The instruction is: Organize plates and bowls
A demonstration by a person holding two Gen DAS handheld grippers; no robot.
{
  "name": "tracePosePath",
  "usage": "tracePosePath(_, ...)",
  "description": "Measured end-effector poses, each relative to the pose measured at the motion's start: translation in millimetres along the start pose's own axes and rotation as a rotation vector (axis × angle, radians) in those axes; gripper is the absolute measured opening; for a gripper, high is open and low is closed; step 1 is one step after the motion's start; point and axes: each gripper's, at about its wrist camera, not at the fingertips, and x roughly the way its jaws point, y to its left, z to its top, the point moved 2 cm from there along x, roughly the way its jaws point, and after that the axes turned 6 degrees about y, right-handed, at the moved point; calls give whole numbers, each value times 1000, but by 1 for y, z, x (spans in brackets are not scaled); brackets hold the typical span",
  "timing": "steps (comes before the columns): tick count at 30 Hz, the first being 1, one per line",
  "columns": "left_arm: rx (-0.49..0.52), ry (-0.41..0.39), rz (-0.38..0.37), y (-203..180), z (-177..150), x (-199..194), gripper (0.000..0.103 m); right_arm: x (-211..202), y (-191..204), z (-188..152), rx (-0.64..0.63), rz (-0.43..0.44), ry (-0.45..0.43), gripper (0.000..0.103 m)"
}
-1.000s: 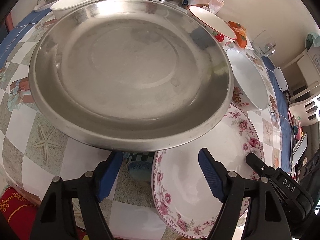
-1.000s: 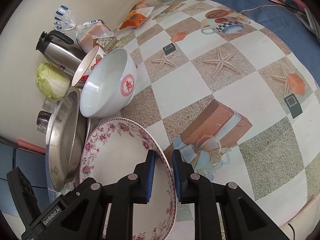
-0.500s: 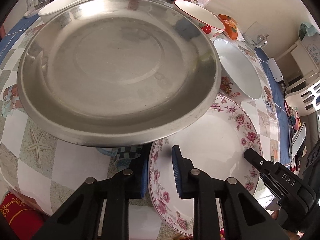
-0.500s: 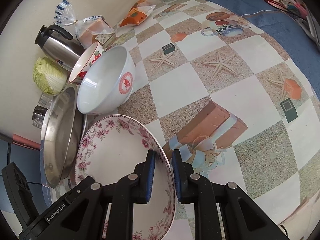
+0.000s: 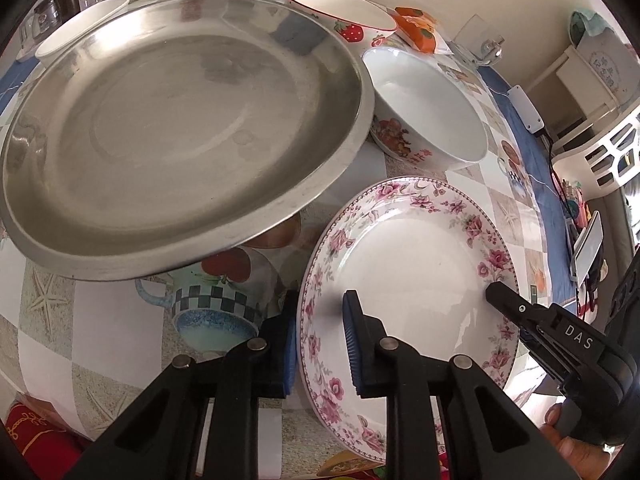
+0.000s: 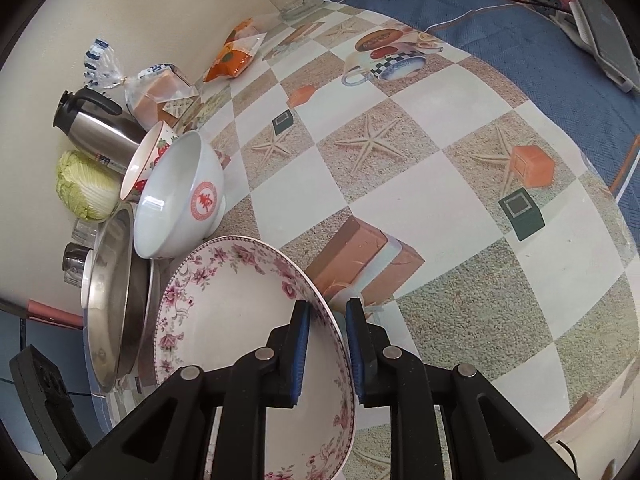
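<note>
Beside the steel pan (image 5: 176, 120), you are gripping the floral plate (image 5: 412, 256) by opposite rims, left gripper (image 5: 322, 344) and right gripper (image 6: 326, 350) both clamping it, face tilting upward.

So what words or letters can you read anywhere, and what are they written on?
"DAS": white letters on the right gripper, which grips the floral plate.
Red round seal on the white bowl: one character, too stylised to read surely.
Red characters on that bowl's side in the left wrist view: blurred.
Label on the steel flask: too small.
Printing on the round blue-and-white object: too blurred.
</note>
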Motion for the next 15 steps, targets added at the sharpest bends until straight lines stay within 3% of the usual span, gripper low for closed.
tracePosePath(15,8,-10,-27,-9,5,-2,22,-24,1,-1,-44,5,-56,20)
